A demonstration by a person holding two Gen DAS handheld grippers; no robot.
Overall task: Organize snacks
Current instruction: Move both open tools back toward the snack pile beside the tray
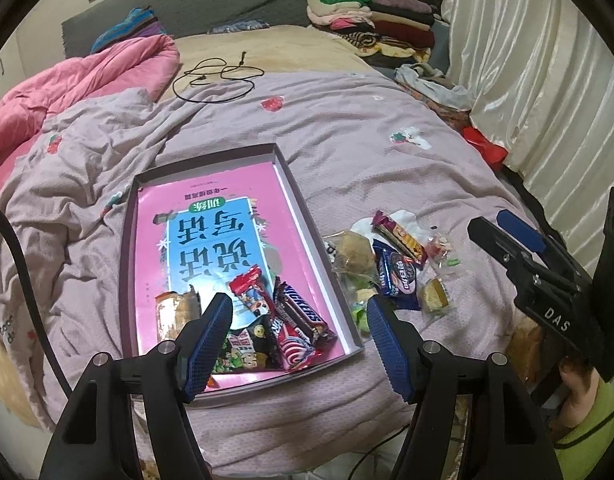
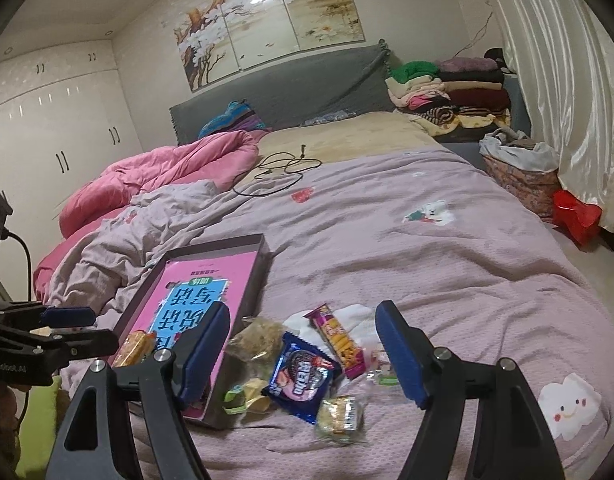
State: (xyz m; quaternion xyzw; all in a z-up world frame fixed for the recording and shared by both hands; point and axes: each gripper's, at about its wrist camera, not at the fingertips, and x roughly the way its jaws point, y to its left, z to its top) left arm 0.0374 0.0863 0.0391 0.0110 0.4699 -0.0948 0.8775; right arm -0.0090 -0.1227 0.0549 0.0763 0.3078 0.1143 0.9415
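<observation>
Left tool [image 1: 299, 340] gapes (right tool [image 2: 303, 350] too) above Snickers bar [image 1: 305, 312]

Pink book [image 1: 211, 216] — mauve bedspread [image 1: 347, 140]

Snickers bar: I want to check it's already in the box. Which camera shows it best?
The left wrist view: the Snickers bar lies inside the box, its label readable. In the right wrist view, the box wall and a finger hide it.
</observation>
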